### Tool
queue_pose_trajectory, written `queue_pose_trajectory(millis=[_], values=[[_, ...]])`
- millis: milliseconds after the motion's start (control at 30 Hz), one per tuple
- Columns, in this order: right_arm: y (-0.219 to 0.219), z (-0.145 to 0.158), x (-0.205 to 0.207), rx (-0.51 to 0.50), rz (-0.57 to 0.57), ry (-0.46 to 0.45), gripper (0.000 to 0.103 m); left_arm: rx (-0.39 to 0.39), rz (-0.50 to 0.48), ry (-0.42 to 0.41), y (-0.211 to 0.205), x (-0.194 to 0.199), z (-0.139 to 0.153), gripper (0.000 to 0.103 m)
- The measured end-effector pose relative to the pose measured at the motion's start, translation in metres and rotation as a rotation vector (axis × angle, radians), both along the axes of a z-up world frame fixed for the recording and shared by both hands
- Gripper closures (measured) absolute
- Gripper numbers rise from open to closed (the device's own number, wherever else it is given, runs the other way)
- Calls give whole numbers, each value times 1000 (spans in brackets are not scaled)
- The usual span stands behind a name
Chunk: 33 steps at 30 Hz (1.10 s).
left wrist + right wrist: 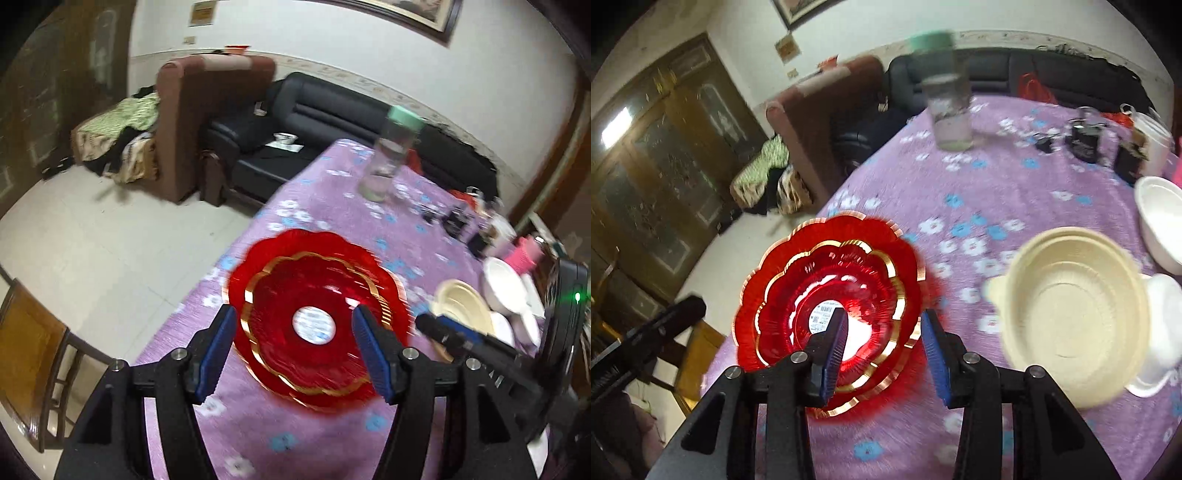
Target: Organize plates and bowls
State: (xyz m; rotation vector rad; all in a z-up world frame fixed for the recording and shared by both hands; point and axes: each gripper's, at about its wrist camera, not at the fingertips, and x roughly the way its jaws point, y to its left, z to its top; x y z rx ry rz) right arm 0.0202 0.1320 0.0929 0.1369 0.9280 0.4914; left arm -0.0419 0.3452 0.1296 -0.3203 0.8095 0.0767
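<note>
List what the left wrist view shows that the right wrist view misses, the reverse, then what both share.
Only the left wrist view: the wooden chair by the table's edge and a pink ribbed object. Only the right wrist view: the dark wooden glazed doors. Both: stacked red scalloped gold-rimmed plates on the purple flowered tablecloth, cream bowl, clear green-lidded jar, and open left gripper and right gripper, holding nothing.

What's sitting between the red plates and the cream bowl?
Nothing: in the right wrist view only bare flowered tablecloth separates the red plates from the cream bowl.
</note>
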Motion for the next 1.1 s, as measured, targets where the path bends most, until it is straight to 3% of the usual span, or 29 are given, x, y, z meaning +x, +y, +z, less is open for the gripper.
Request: queue_pose_trajectory(millis=[100,233,300,467,667,900,1100], values=[[-48,17,-11,57,-52,-25,55,-10,-42,-12,-18,-10,9,33],[-132,29,-26,71,-212,-60,40,-82,-87,4,-46,-17,12,30],[-182,27,-32,90,-313,-55,38,-154,-124,-4,-65,-18,10,27],[-254,5,-38,98,-441,-3,38,-170,-211,45,-115,-7,-4,27],[-261,-14,-34,184,-377,41,38,-123,-226,75,-142,4,-15,27],[-228,-35,-35,254,-269,102,38,-84,-272,134,-164,62,-25,27],[-252,-38,-43,259,-365,52,38,-114,-300,201,-170,92,-36,27]])
